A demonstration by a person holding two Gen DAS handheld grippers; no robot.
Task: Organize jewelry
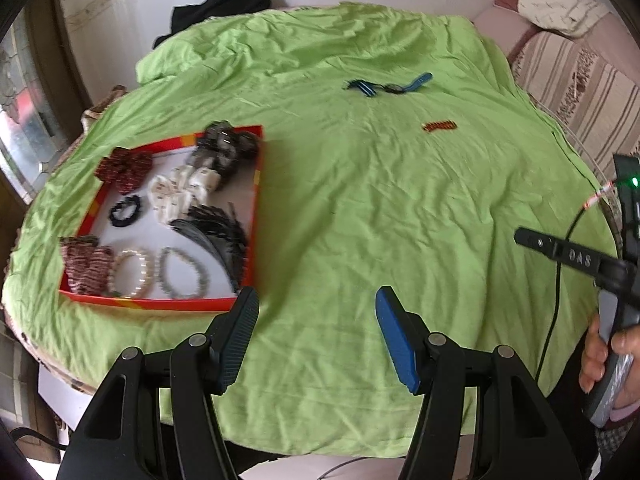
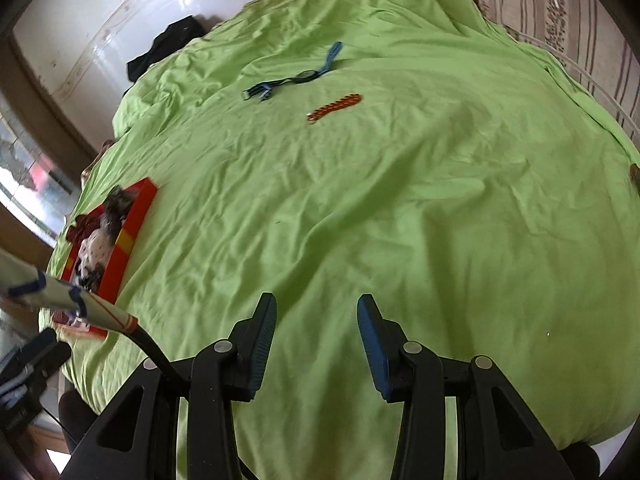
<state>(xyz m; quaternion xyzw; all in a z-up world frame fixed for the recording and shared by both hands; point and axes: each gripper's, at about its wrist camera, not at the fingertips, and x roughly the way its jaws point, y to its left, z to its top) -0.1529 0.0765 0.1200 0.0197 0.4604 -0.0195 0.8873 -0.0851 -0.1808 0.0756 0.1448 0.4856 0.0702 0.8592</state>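
On the left of the green cloth (image 1: 360,208) sits the red tray (image 1: 160,303), already filled with scrunchies, bows, a dark comb-like piece and two bead bracelets (image 1: 160,272), so most of the sorting looks done. The left gripper (image 1: 316,312) hangs over bare cloth just beside the tray's near right corner, its fingers (image 1: 240,336) spread and holding nothing. Moving right, two pieces lie loose on the far side of the cloth: a blue watch (image 2: 296,76) stretched out with its strap ends splayed, and nearer, just to its right, a small orange hair clip (image 2: 336,107). Both are well apart from the tray and from either set of fingers. The right gripper (image 2: 318,332) points down over empty cloth in the near middle, its fingers (image 2: 370,344) also parted with nothing between them; in the left view a hand (image 1: 608,356) grips its handle at the far right edge. The step in hand appears to be the reach for the next loose piece, and the clip is the closer one. That move calls for carrying the right gripper forward across the cloth, lowering the parted fingers either side of the clip, and closing low enough to catch it without bunching the fabric.
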